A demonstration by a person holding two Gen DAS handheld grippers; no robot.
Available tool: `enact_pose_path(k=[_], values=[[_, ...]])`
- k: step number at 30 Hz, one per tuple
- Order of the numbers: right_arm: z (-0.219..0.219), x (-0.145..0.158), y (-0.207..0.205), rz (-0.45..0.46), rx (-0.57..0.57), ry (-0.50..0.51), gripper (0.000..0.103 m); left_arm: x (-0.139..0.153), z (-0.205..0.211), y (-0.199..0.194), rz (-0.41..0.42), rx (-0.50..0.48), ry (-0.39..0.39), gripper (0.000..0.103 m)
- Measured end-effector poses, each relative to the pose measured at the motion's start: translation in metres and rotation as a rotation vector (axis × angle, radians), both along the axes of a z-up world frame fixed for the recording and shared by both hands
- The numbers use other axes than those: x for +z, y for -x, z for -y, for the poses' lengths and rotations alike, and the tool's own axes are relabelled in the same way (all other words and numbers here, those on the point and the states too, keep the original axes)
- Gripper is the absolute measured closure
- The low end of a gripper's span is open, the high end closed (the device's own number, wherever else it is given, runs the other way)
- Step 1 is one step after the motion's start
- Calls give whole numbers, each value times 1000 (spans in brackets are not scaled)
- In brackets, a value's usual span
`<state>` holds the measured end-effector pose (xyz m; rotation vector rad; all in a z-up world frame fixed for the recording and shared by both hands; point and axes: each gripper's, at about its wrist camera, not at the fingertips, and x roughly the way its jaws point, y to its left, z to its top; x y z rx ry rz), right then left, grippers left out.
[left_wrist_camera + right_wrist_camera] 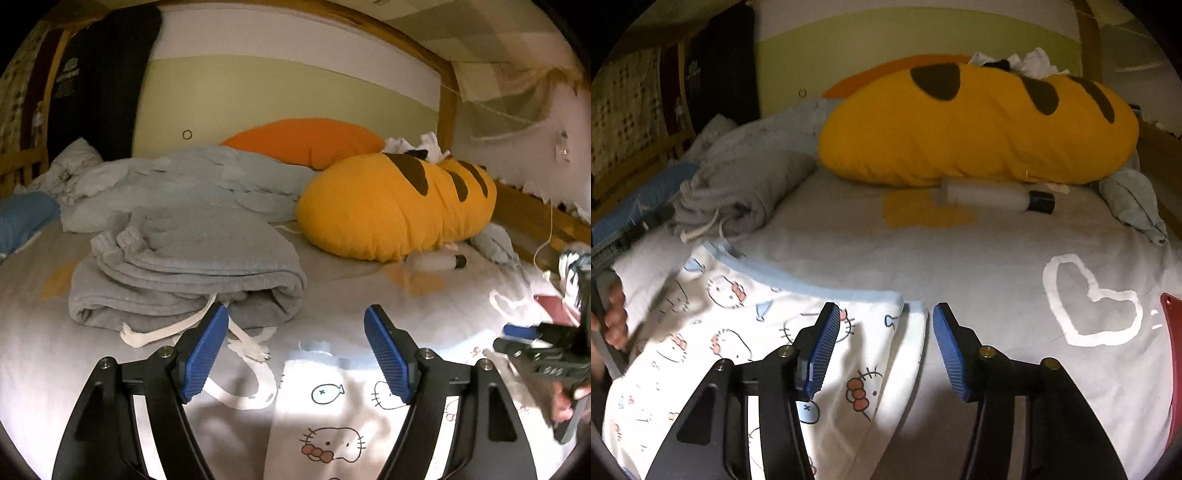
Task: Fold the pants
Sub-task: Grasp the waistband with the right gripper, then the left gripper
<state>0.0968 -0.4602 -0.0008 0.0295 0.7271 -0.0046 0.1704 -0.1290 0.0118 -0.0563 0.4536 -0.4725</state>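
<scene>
So the white cartoon-cat pants (746,332) are lying flat on the bed (997,266), blue waistband edge (798,282) running across just ahead of both claws. The right claw (882,347) is hanging over the waistband's right corner, tilted down at it, jaws half open with the corner sitting between them, nothing pinched yet. The left claw (295,354) is hovering wide and empty over the other end. A grey folded garment (184,273) is sitting further back.
</scene>
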Motion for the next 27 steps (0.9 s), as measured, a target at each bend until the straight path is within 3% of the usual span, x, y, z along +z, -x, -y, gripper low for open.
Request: enact_pose_path(k=[3, 5, 7, 15, 19, 21, 24, 25, 26, 27], values=[[0, -7, -7, -32, 2, -7, 73, -4, -1, -5, -28, 11, -1, 28], [-2, -9, -9, -44, 22, -6, 92, -7, -1, -7, -43, 16, -4, 28], [-4, -8, -8, -36, 17, 11, 98, -8, -1, -8, -47, 17, -2, 28], [11, 0, -6, -5, -139, 86, 102, -12, -9, -17, -85, 31, 24, 28], [27, -1, -5, -24, -97, -32, 102, -17, -13, -25, -137, -15, 50, 28], [31, -2, -5, -54, -75, -72, 99, -21, -12, -29, -182, -58, 65, 28], [33, -6, -3, -73, -75, -92, 69, -30, -11, -36, -260, -101, 84, 28], [35, -7, -2, -73, -78, -96, 51, -34, -11, -38, -285, -103, 84, 28], [35, -8, -1, -70, -77, -103, 44, -36, -11, -39, -304, -100, 81, 28], [37, -8, 1, -69, -70, -126, 44, -39, -12, -42, -325, -96, 78, 28]])
